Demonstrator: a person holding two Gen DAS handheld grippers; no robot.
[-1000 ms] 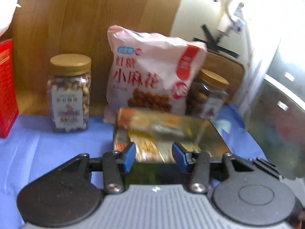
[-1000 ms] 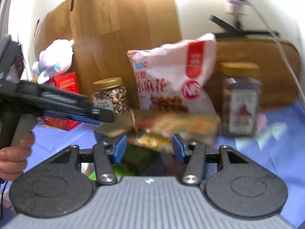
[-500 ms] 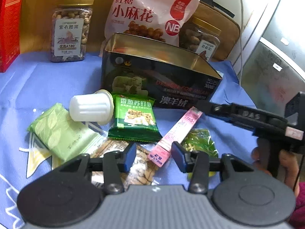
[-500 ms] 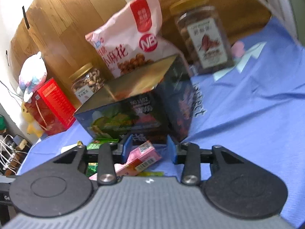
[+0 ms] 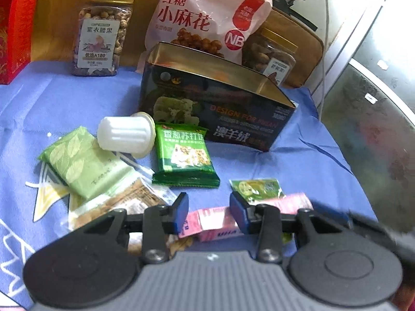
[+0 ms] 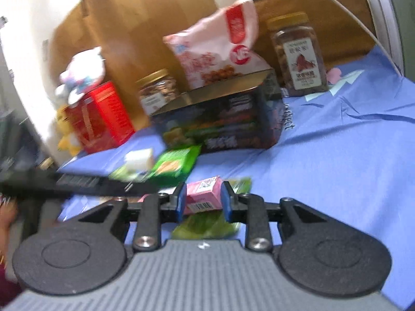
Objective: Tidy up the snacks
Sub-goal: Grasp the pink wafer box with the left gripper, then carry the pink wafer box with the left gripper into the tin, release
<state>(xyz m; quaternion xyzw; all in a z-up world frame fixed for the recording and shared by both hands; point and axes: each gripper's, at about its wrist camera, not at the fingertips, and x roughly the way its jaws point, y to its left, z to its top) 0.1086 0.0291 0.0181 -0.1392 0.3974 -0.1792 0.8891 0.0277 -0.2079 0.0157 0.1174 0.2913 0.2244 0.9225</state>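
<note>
An open dark tin [image 5: 220,119] stands on the blue cloth, with loose snacks in front of it. These are a green biscuit packet [image 5: 184,155], a white fluted cup [image 5: 124,134], a pale green packet [image 5: 83,160], a clear biscuit bag [image 5: 116,207] and a lime sachet [image 5: 255,188]. A pink box [image 5: 212,220] lies crosswise under my left gripper [image 5: 210,207]. Its jaws are closing, but the pads do not press the box. My right gripper [image 6: 203,197] is closing on the pink box [image 6: 205,191], with both pads against its sides, just above the lime sachet [image 6: 207,225].
Behind the tin stand a cashew jar [image 5: 101,31], a pink snack bag [image 5: 205,20] and a second nut jar [image 6: 298,57]. A red box [image 6: 101,119] and a plush toy [image 6: 83,75] are at the left. A grey appliance [image 5: 376,103] borders the cloth on the right.
My left gripper pulled back from over the tin and came down to the loose snacks. My right gripper's jaws narrowed onto the pink box, which has turned from slanting to crosswise.
</note>
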